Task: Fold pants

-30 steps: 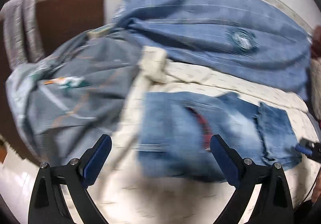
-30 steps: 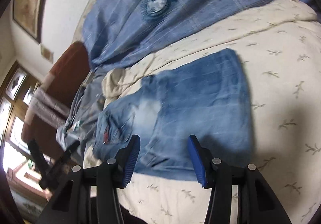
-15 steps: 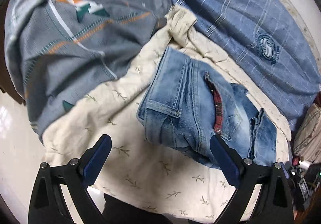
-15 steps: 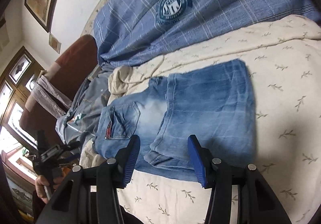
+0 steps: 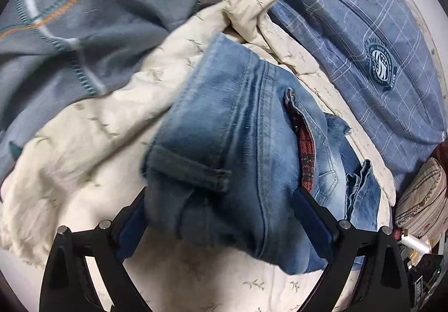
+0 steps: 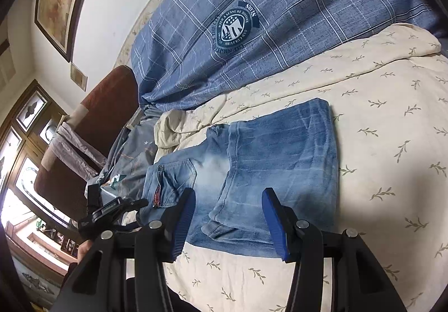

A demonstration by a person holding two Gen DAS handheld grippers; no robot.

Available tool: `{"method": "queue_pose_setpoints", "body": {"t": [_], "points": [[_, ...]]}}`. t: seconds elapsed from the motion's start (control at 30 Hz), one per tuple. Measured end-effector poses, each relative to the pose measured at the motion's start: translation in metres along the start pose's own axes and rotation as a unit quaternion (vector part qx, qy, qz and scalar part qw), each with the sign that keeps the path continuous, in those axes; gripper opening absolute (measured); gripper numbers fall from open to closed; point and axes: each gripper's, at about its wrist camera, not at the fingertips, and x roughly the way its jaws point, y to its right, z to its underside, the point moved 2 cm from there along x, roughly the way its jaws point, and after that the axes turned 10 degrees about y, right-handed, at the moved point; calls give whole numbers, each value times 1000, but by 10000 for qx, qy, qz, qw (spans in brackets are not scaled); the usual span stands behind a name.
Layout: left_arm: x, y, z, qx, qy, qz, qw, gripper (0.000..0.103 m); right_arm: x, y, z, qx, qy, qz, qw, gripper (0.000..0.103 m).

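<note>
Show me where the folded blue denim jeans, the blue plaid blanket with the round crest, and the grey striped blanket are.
folded blue denim jeans (image 6: 282, 161): right wrist view, on the folded-over leg panel.
blue plaid blanket with the round crest (image 6: 233, 28): right wrist view, on the crest.
grey striped blanket (image 5: 92, 18): left wrist view, on its grey middle.

Folded jeans (image 6: 268, 161) lie on the leaf-print bedspread (image 6: 392, 172); the right claw (image 6: 228, 223), spread wide, seems to hover just above their near edge.

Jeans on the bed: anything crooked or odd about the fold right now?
Yes. The jeans are only partly folded: the leg section lies doubled over, but its hem edge is rumpled and uneven. At the waist end the pocket gapes, showing red plaid lining. Both grippers are open.
</note>
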Motion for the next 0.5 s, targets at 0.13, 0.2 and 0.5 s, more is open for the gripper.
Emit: {"method": "queue_pose_setpoints", "body": {"t": [0.13, 0.2, 0.5], "points": [[-1, 2, -2, 142, 149, -96, 9997, 79, 3, 0, 0, -21, -4, 49, 10000, 53], [-5, 0, -4, 141, 217, -41, 9997, 65, 5, 1, -1, 17, 7, 72, 10000, 53], [-15, 13, -9, 470, 538, -3, 9974, 34, 8, 7, -2, 172, 28, 191, 9997, 53]]}}
